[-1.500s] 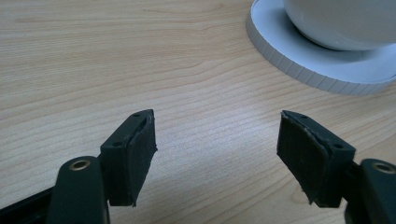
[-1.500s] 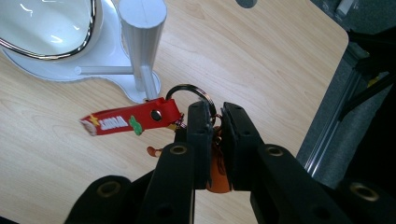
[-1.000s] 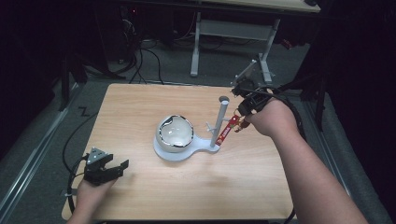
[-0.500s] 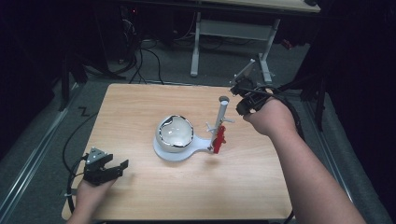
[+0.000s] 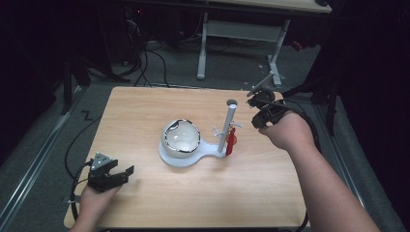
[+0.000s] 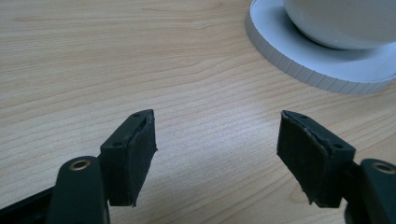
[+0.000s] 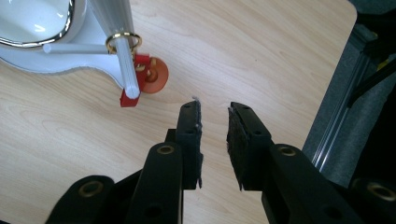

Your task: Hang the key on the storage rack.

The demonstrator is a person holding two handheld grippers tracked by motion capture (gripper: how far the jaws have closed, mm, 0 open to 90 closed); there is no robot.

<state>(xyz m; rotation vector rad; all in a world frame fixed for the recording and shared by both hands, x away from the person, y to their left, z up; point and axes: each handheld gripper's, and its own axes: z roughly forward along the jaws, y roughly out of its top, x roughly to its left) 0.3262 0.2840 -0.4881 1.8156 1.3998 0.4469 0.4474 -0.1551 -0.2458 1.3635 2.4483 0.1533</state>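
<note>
Landmark: the white stand (image 5: 193, 157) is taken as reference; it is seen near the middle of the wooden table (image 5: 159, 104).
Post: a white post (image 5: 227, 126) is seen rising upright from the narrow end of the stand, with thin pegs sticking out of its side.
Bowl: a white bowl with a shiny rim (image 5: 181, 138) is seated on the round end of the stand, well apart from the post.
Red piece: a small red piece (image 5: 231, 141) is hung on a peg of the post, just above the stand's narrow end; in the right gripper view it (image 7: 145, 78) is seen beside a gold ring (image 7: 123, 41) looped on a peg.
Right gripper: the right gripper (image 5: 256, 104) is held off the far side of the post, near but apart from the red piece; its jaws have just been opening, a narrow gap is shown between them, and nothing is held in the gap (image 7: 214, 120).
Left gripper: the left gripper (image 5: 126, 173) is rested low on the table, well apart from the stand on its bowl side; its jaws are spread wide over bare wood and nothing is gripped (image 6: 217, 140).
</note>
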